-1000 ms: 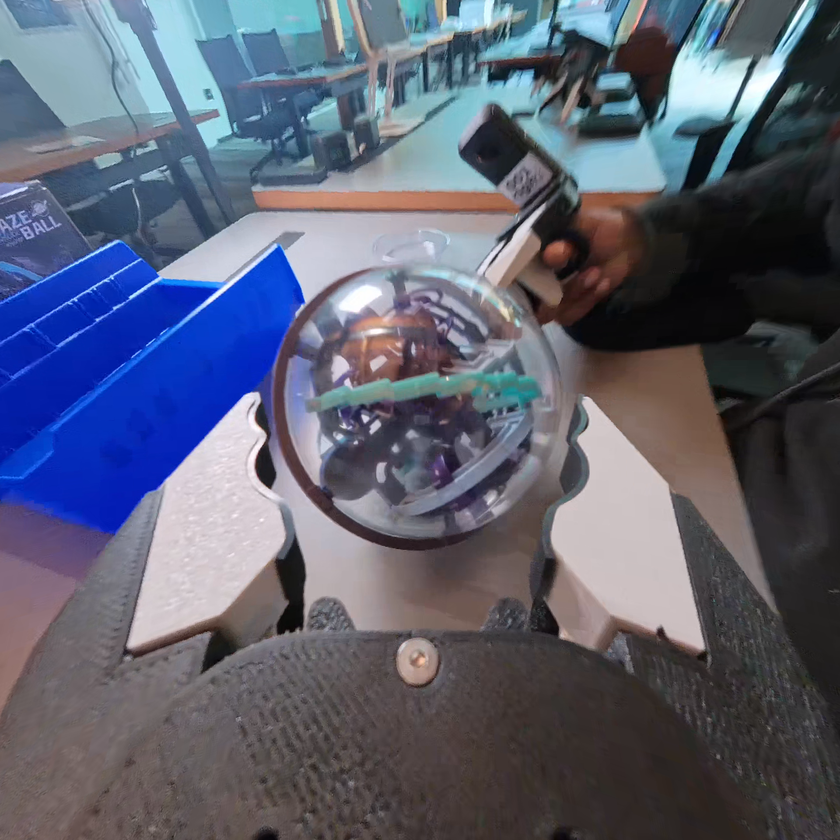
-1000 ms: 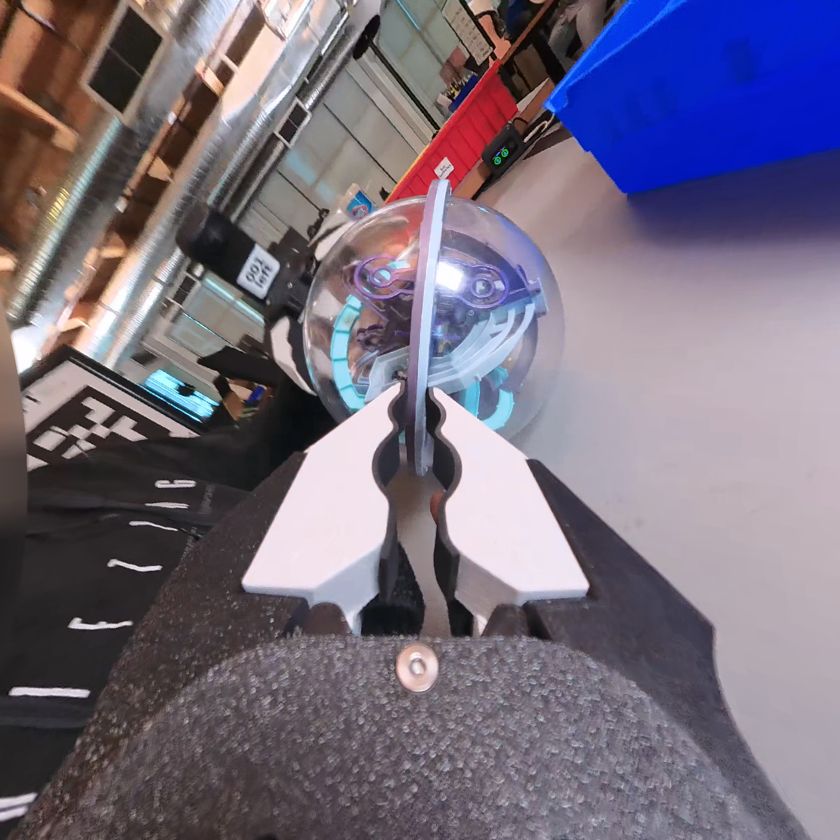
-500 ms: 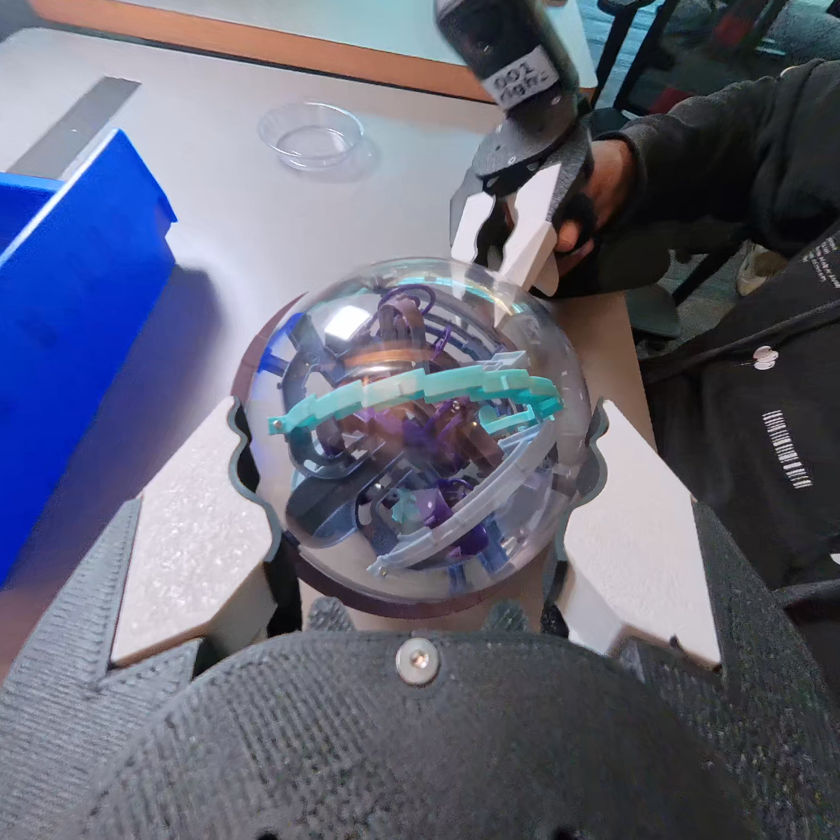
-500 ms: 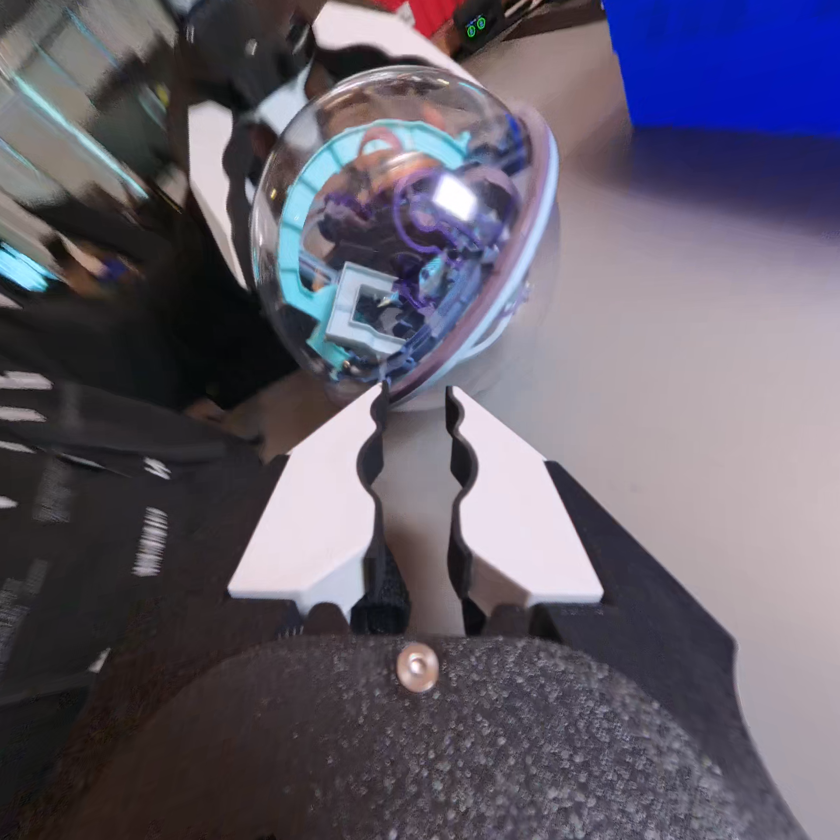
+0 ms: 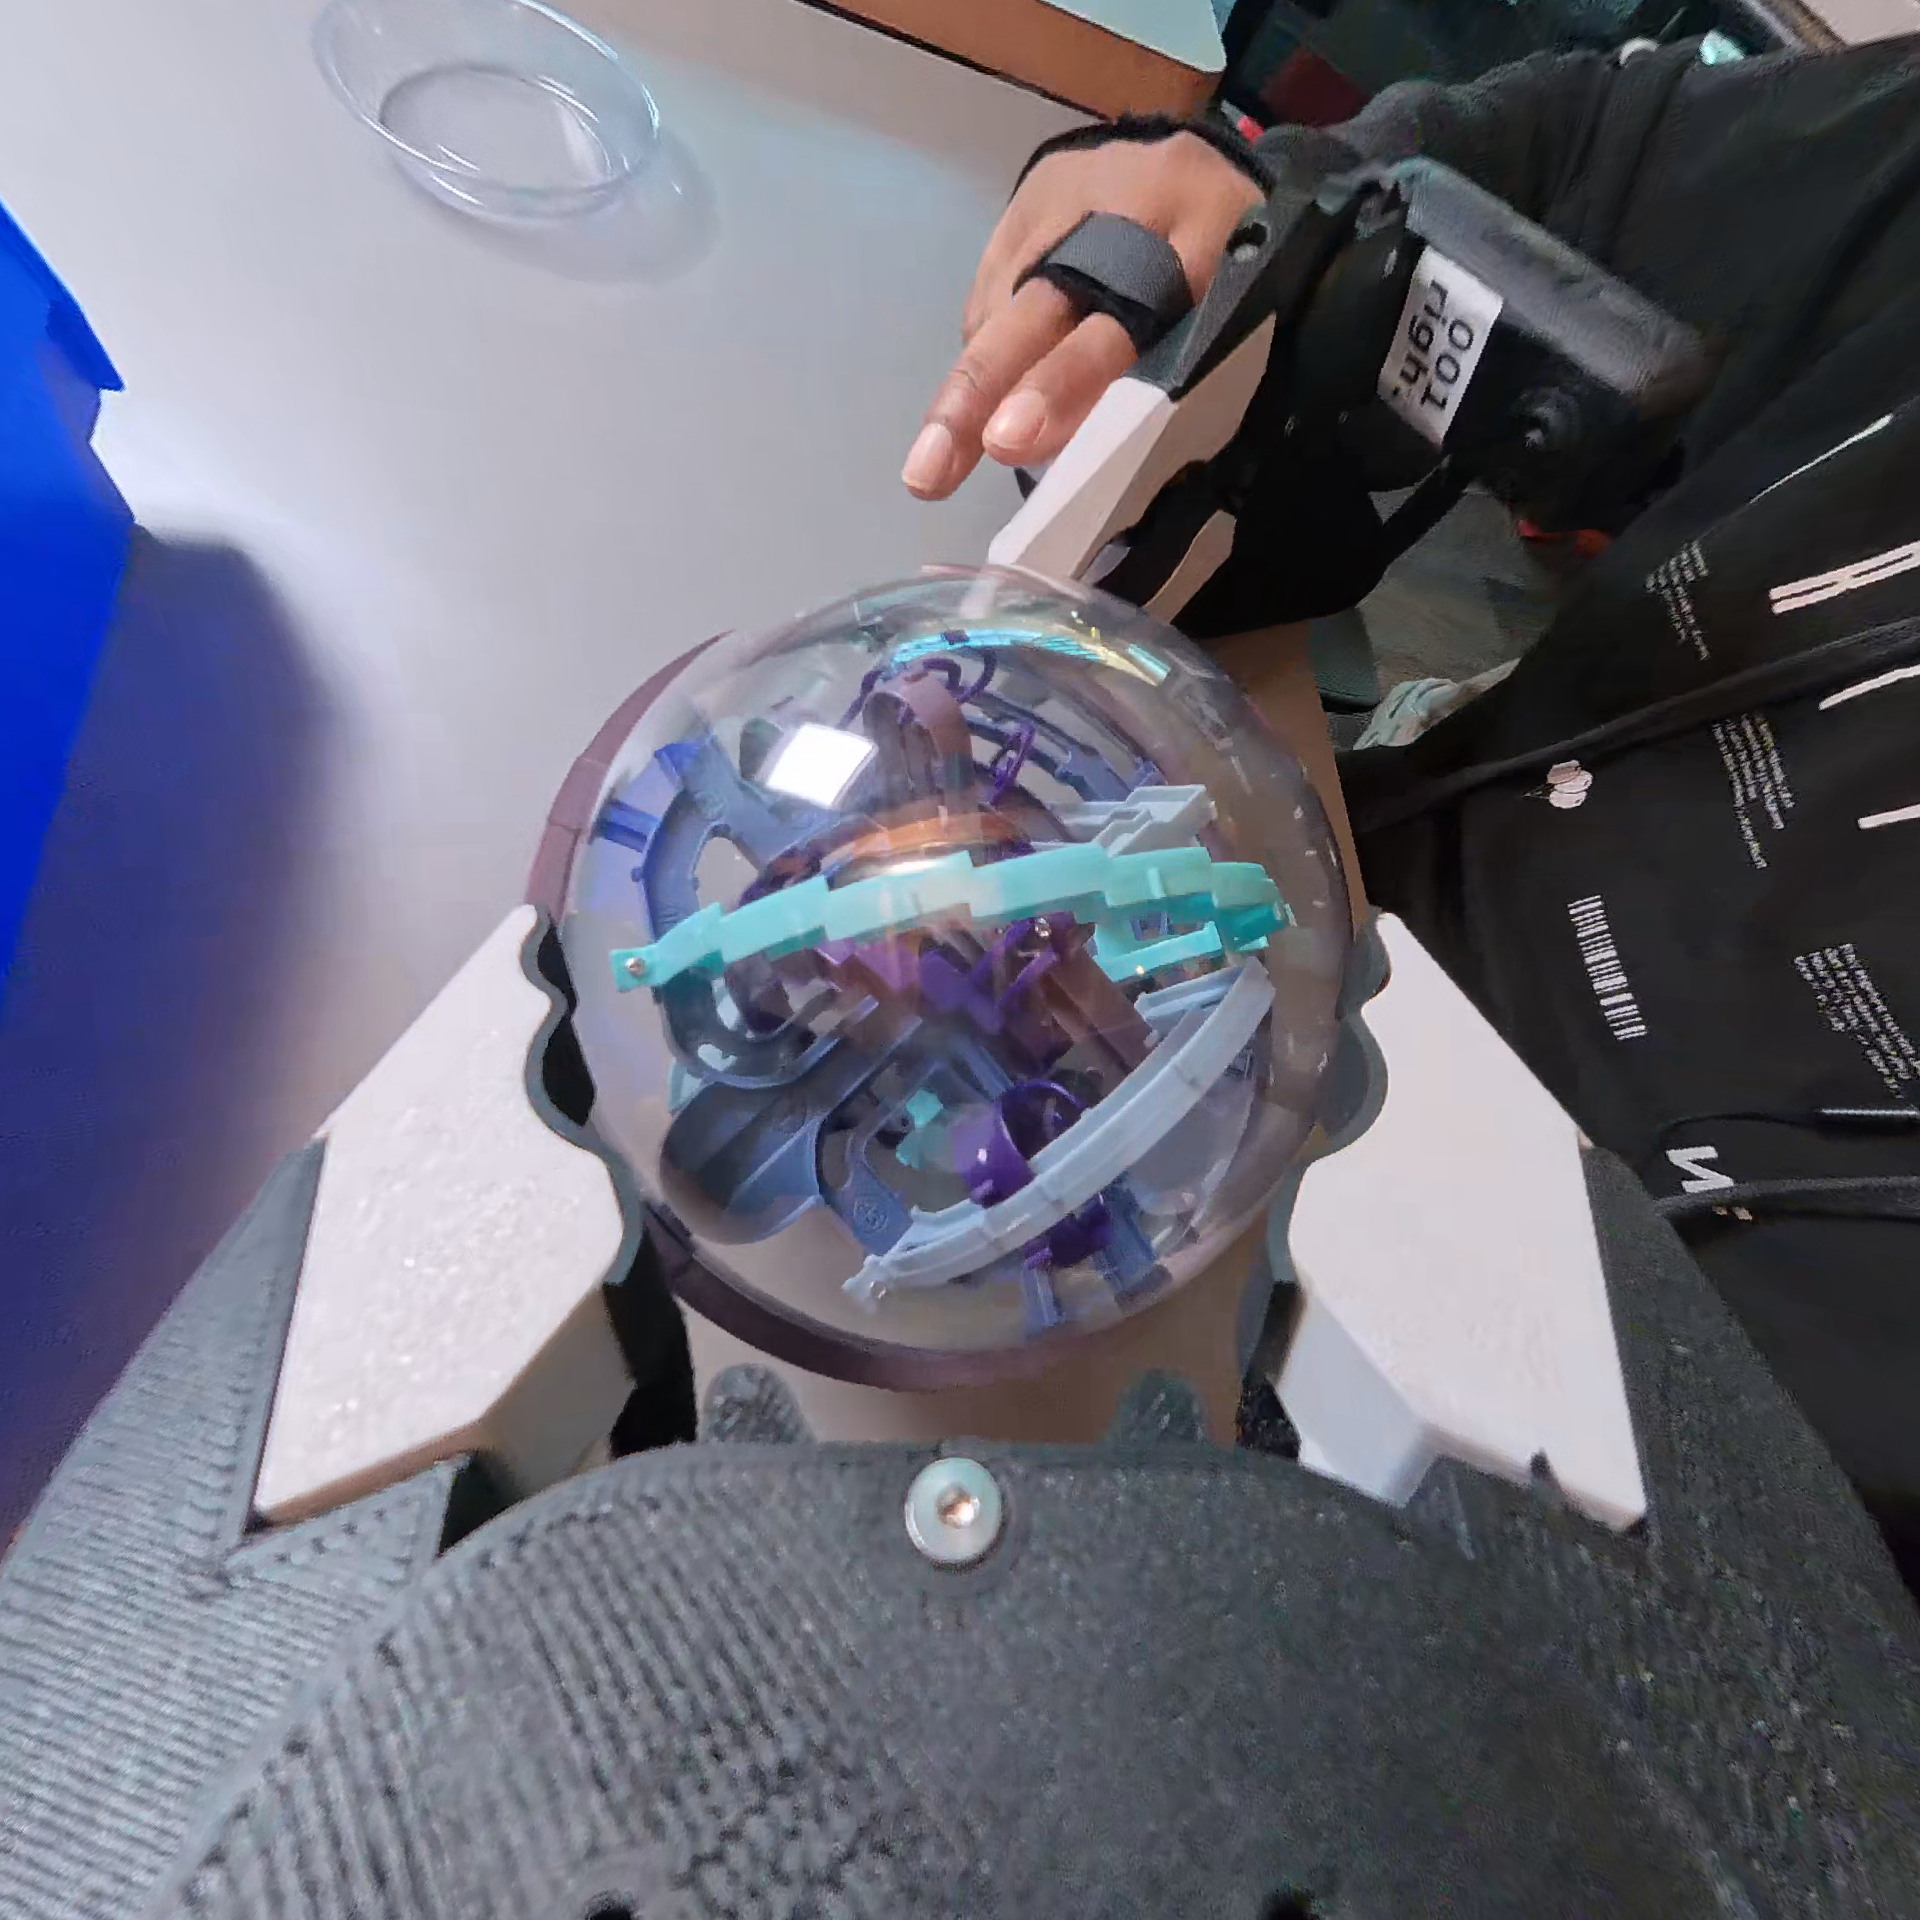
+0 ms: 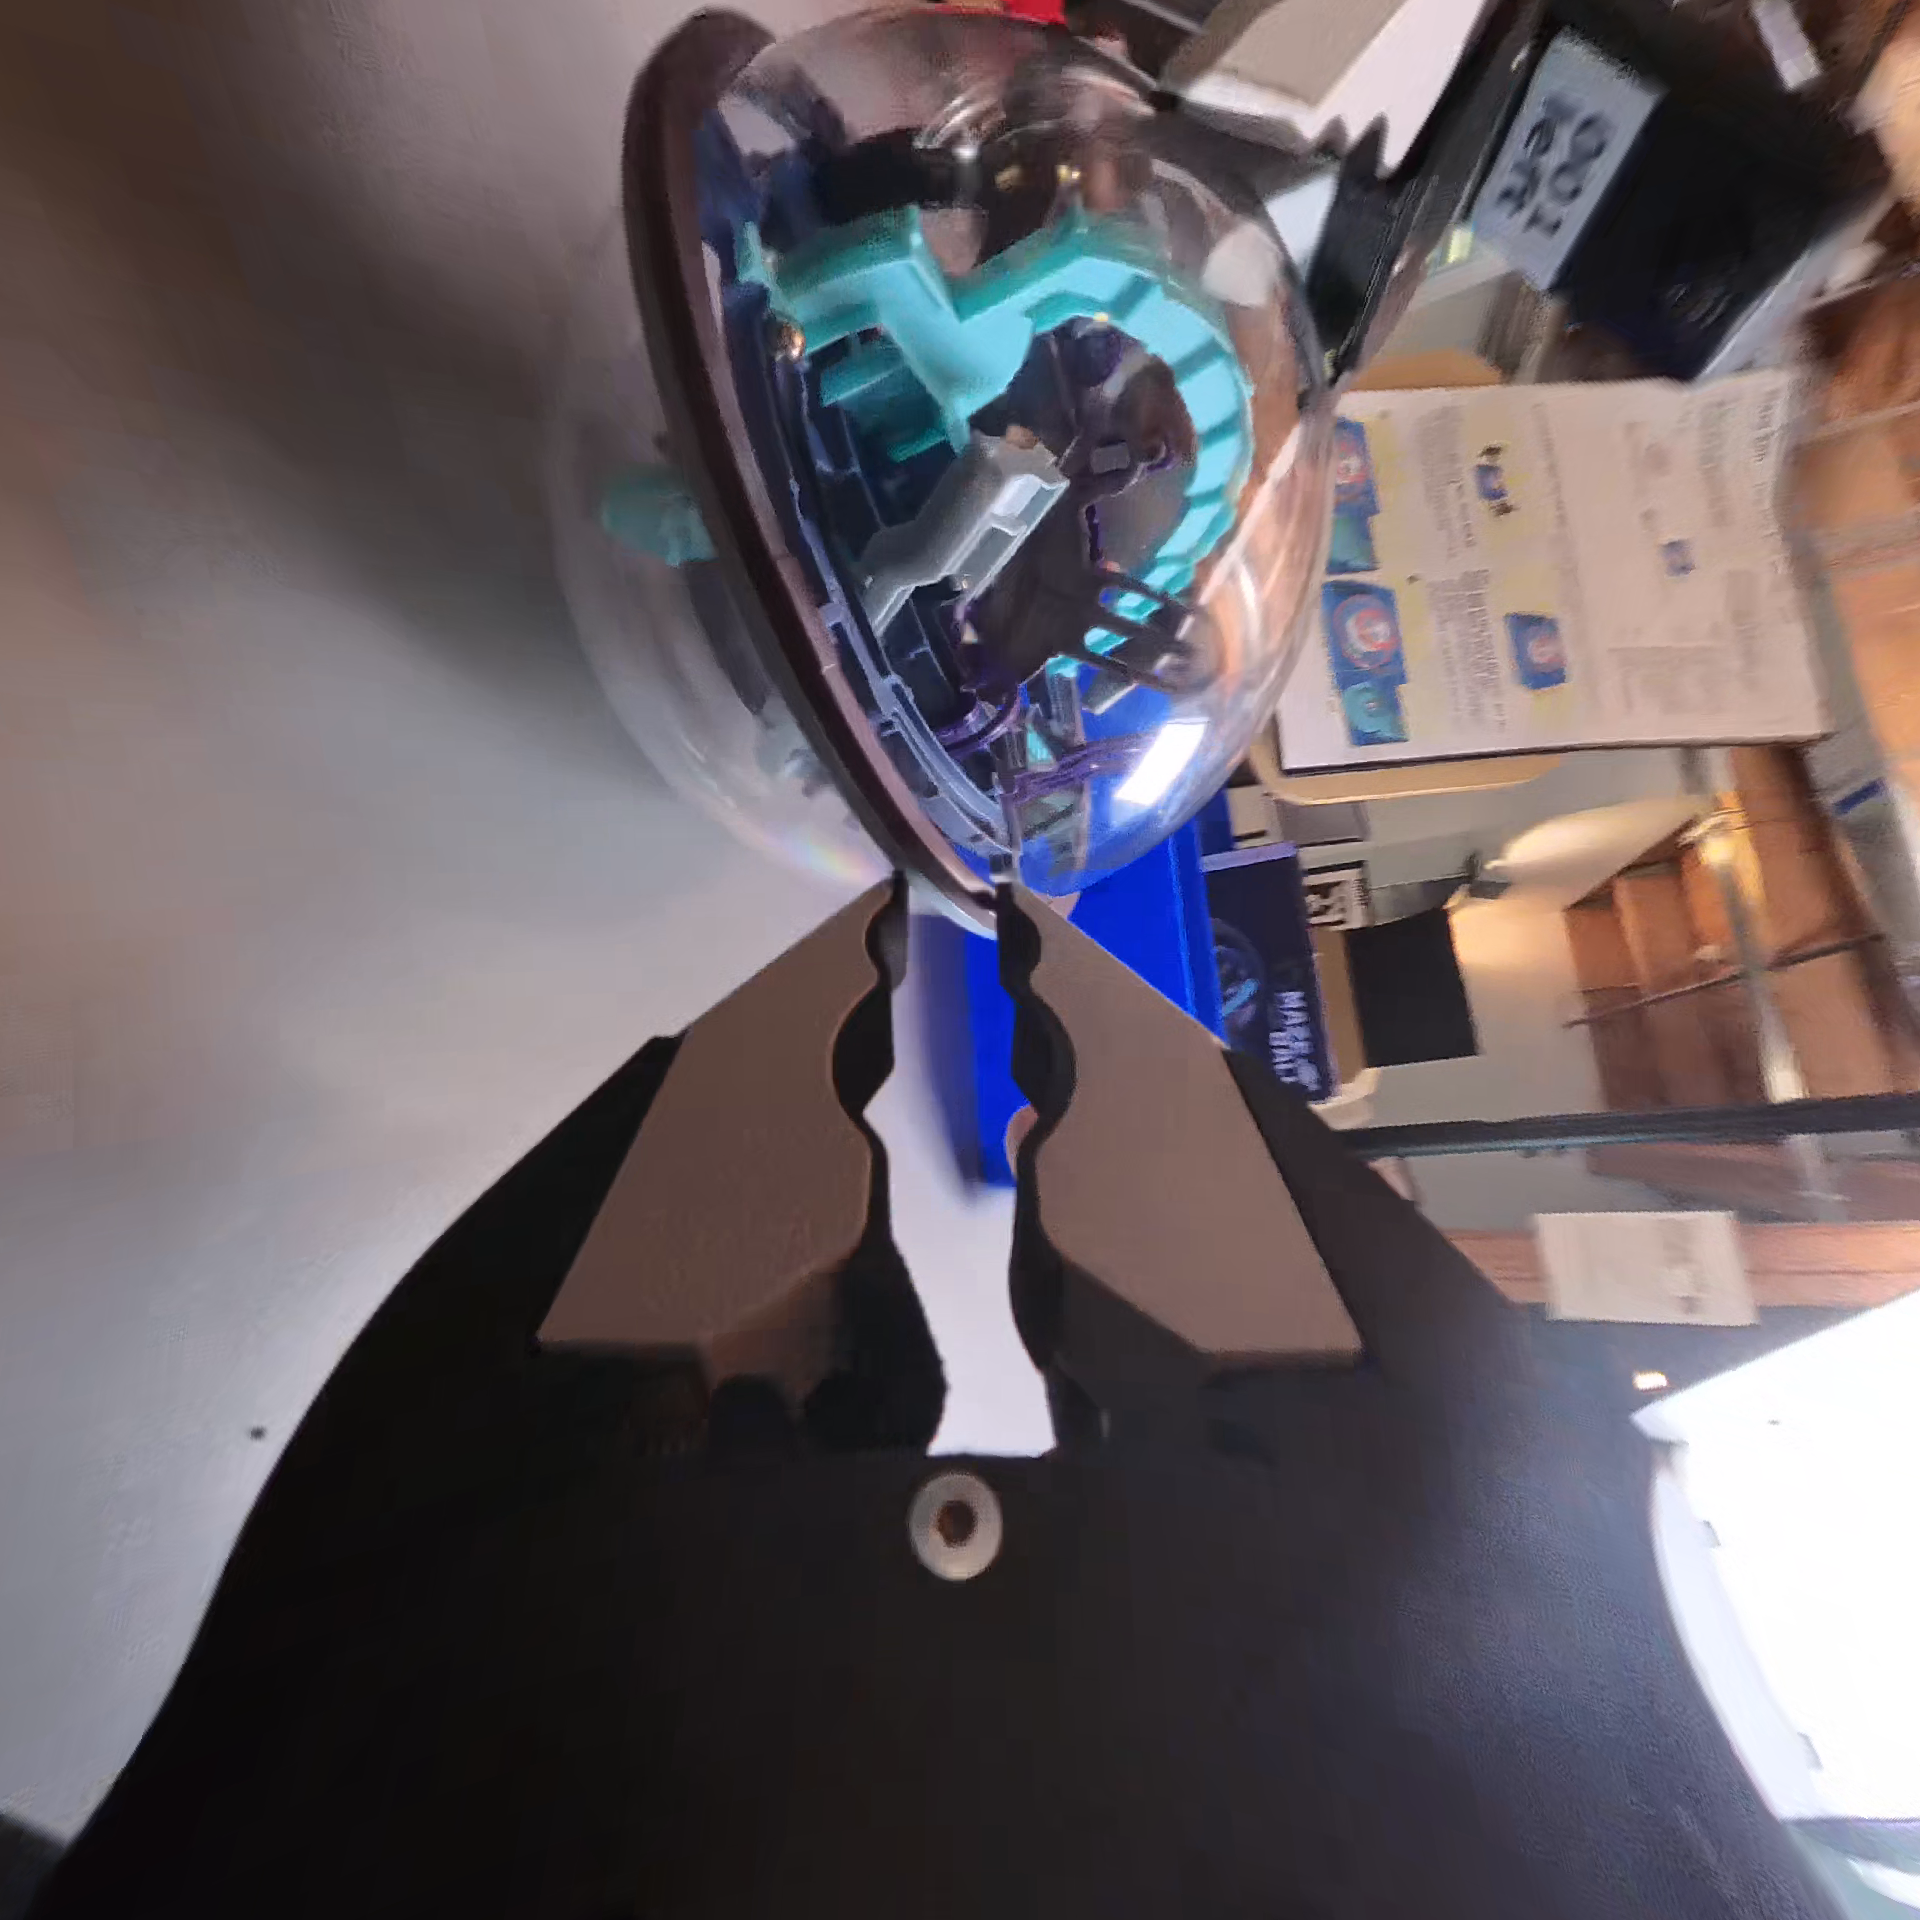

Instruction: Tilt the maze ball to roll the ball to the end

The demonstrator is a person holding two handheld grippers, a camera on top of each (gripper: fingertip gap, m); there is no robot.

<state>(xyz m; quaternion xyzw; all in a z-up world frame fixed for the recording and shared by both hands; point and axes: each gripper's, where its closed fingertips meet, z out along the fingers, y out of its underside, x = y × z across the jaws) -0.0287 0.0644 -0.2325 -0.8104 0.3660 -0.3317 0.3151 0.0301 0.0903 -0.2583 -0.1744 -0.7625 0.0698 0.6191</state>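
The maze ball (image 5: 935, 987) is a clear sphere with teal, blue and purple tracks and a dark ring around it. My left gripper (image 5: 956, 935) is shut on it, one wide pad pressing on each side, and holds it above the table (image 5: 416, 468). In the right wrist view the ball (image 6: 987, 468) fills the upper middle, tilted. My right gripper (image 6: 951, 899) is open, its tips at the edge of the ball's dark ring without pinching it. It also shows in the left wrist view (image 5: 1070, 520), at the ball's far side.
A clear plastic dish (image 5: 488, 114) lies on the table at the back. A blue bin (image 5: 42, 520) stands at the left and also shows in the right wrist view (image 6: 1091, 935). A person's hand (image 5: 1039, 343) and dark sleeve are at the right.
My right gripper was shut on the ball's dark ring a second ago; it let go and its jaws stand apart. The ball has turned and tilted in my left gripper's hold.
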